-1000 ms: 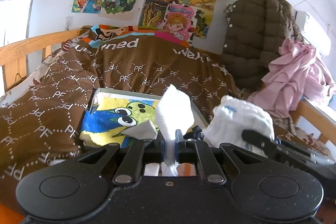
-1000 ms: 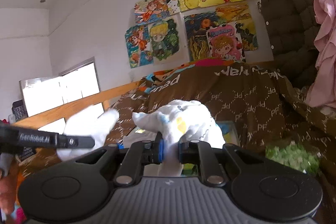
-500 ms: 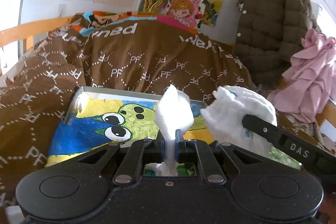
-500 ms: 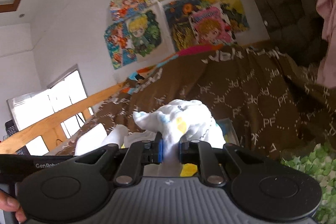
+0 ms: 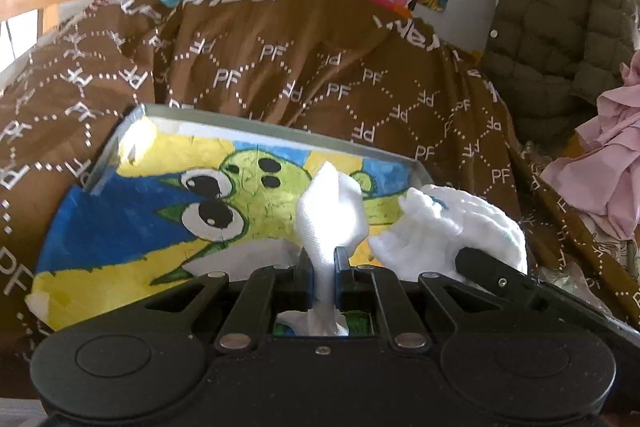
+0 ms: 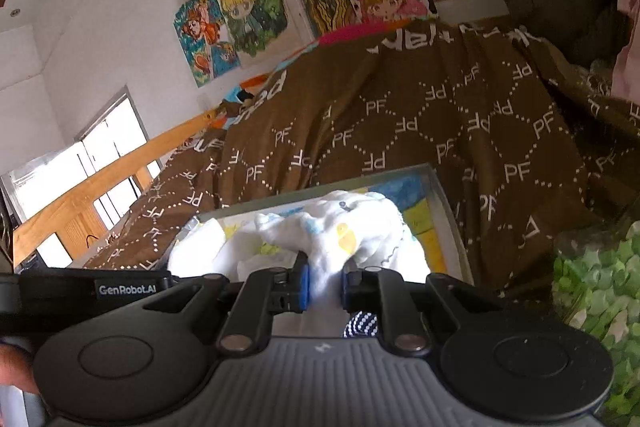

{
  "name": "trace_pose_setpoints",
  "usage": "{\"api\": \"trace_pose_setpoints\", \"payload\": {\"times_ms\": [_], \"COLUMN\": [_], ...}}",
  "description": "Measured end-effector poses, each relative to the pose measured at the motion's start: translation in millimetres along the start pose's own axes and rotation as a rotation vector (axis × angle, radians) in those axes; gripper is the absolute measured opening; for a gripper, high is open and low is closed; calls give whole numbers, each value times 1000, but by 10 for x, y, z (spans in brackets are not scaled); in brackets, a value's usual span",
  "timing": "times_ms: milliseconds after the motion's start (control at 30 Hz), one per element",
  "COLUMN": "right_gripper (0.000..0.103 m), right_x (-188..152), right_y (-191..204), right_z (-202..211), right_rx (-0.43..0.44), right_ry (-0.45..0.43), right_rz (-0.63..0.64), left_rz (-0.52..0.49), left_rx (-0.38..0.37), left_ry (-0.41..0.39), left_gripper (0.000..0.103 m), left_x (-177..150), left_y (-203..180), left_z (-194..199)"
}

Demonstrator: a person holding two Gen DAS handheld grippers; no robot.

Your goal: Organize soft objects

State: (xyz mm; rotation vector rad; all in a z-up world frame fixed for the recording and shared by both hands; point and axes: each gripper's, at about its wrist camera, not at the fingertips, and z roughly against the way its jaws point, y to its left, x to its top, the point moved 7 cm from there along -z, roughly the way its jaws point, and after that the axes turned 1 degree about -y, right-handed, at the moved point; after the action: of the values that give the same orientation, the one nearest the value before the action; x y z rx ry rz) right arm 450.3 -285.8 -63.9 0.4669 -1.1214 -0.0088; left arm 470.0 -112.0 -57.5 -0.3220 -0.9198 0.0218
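while pinched, crinkled white cloth [image 5: 448, 227] bunches over flat painted tray [image 5: 240, 125].

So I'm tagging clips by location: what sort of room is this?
Most likely a child's bedroom: a wooden bed rail, a brown PF-patterned quilt spread over the bed, and hand-coloured cartoon drawings stuck on the wall.

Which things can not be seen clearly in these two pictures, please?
- Left wrist view: the lower end of the white cloth is hidden behind the left claw.
- Right wrist view: the printed cloth covers most of the tray floor.
- Right wrist view: the dotted item is mostly hidden by the right claw.
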Motion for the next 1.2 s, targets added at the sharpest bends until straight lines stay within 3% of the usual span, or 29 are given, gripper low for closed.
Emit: {"api": "trace_pose_setpoints", "payload": {"times_ms": [400,667,800,933,1200], "right_gripper": [21,33,37,50,74], "right_x": [-74,-145,-150,-115,48], "right_y": [-142,-181,-181,-188,-209], "right_z": [-136,-184,-177,-126,107], "right_rx": [-54,-79,-85,-96,-97], "right_ry": [82,143,159,158,102], "right_rz": [-45,-55,-55,-53,-64], "left_rz": [-7,14,15,31,33], "left_rx": [36,69,81,94,116], "left_ry": [46,83,93,91,24], "left_gripper": [10,13,23,34,65], "left_x": [-102,-196,-230,-238,-153], "left_y": [39,102,104,96,37], "left_z": [-106,-162,-146,-95,147]}}
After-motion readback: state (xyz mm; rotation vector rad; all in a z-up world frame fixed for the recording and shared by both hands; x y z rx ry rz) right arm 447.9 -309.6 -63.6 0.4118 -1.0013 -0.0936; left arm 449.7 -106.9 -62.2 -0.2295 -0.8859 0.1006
